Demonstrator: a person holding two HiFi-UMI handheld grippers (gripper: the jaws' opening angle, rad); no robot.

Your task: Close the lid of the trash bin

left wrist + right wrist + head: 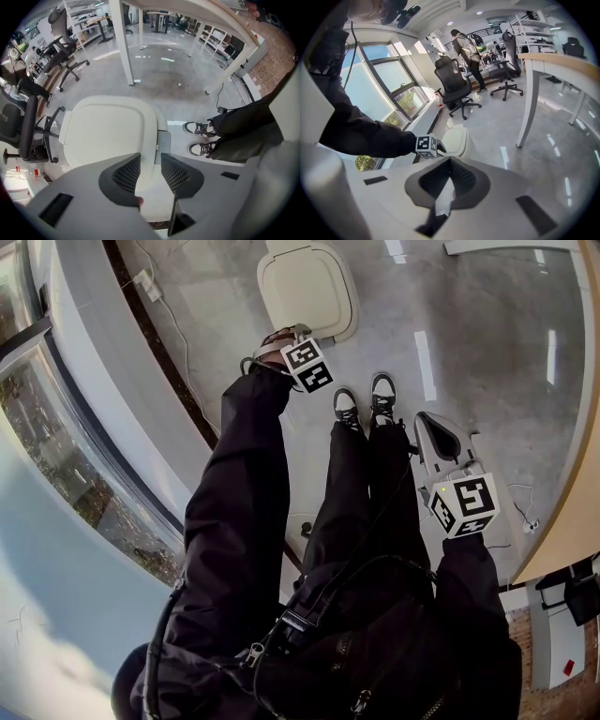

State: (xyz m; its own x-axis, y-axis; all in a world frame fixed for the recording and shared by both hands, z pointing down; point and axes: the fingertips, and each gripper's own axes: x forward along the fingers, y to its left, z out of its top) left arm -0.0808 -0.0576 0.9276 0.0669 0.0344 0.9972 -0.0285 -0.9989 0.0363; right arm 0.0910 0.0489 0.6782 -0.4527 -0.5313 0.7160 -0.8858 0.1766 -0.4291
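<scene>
Plainly the left claw (149, 169) is the nearer one: its jaws stand a little apart, holding nothing, just over the near edge of the lid (110, 129), which stretches straight away from it and looks down or nearly so. The bin (309, 287) stands on the floor (469, 315) beyond the shoes (364, 404). The right claw (450, 164) is closed, empty, well apart.
</scene>
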